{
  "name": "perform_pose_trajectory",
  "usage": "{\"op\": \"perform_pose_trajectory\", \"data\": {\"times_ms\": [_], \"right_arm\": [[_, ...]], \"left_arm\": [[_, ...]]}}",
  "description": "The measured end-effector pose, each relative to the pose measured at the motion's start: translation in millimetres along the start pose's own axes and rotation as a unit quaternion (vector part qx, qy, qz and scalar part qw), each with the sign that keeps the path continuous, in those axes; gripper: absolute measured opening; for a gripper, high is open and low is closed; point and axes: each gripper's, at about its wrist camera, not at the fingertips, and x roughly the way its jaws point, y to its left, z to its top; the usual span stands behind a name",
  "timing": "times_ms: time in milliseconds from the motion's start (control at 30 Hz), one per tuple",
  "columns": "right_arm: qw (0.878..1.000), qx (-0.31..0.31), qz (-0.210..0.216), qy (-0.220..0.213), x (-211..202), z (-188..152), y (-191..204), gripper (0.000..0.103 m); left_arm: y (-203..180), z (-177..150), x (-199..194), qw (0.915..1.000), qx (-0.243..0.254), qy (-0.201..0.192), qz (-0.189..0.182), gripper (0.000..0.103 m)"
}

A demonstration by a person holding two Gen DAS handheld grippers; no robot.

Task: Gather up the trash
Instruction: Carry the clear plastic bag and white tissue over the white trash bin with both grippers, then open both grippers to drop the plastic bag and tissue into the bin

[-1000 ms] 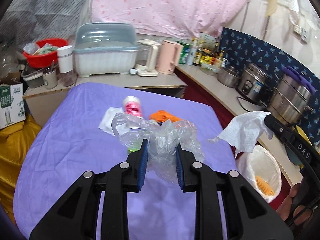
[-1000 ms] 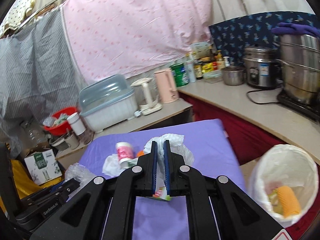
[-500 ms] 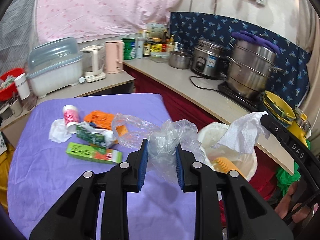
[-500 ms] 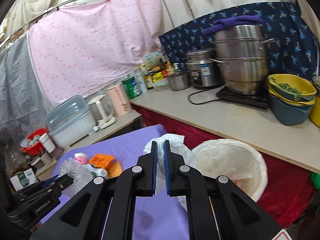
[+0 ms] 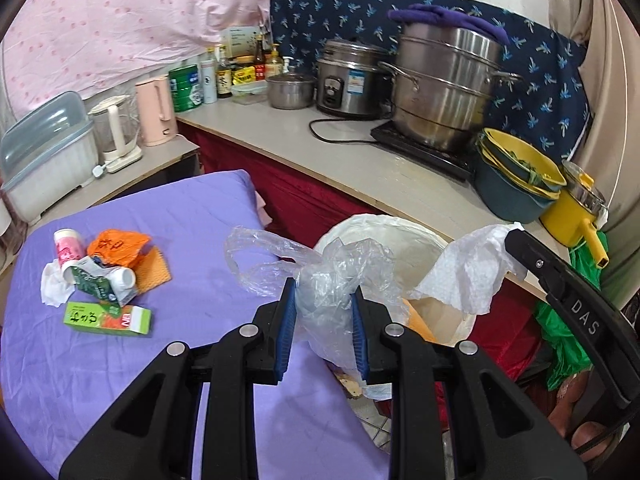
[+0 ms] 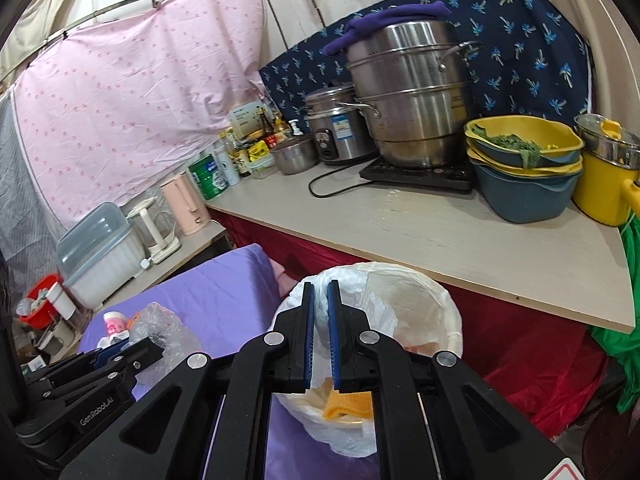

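My left gripper is shut on a crumpled clear plastic bag, held at the purple table's right edge beside the bin. My right gripper is shut on a white paper towel, held over the white-lined trash bin; the bin also shows in the left wrist view. An orange item lies inside the bin. On the purple table lie a pink bottle, an orange wrapper, a crushed carton, a green box and a white tissue.
A counter behind the bin carries a steel steamer pot, a rice cooker, stacked yellow and blue basins and bottles. A pink kettle and a dish rack stand on a side shelf. Red cloth hangs under the counter.
Both grippers have swung right from the table toward the bin, still holding the plastic bag and the paper towel. The right gripper now sits over the bin's opening.
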Motion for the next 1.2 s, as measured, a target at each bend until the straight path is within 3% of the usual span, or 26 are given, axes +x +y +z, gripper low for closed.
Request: {"op": "perform_pose_trajectory", "data": {"times_ms": [667, 800, 867, 1033, 1200], "right_arm": [[0.999, 0.029, -0.024, 0.039, 51.1, -2.8, -43.4, 0.008], [0.999, 0.026, -0.030, 0.034, 59.0, 2.4, -42.2, 0.014], [0.999, 0.023, -0.036, 0.030, 60.3, 6.0, -40.8, 0.024], [0.999, 0.022, -0.030, 0.019, 56.0, 11.3, -34.6, 0.034], [1.000, 0.013, -0.025, 0.007, 44.2, 13.4, -24.6, 0.042]], "left_arm": [[-42.3, 16.1, 76.6, 0.9965, 0.027, 0.057, -0.055, 0.027], [-40.5, 20.9, 86.9, 0.9958, 0.017, 0.064, -0.064, 0.034], [-37.4, 23.9, 91.7, 0.9951, 0.008, 0.070, -0.069, 0.037], [-30.5, 26.1, 90.0, 0.9964, 0.001, 0.063, -0.057, 0.056], [-19.0, 26.9, 82.9, 0.9976, -0.008, 0.054, -0.042, 0.058]]}}
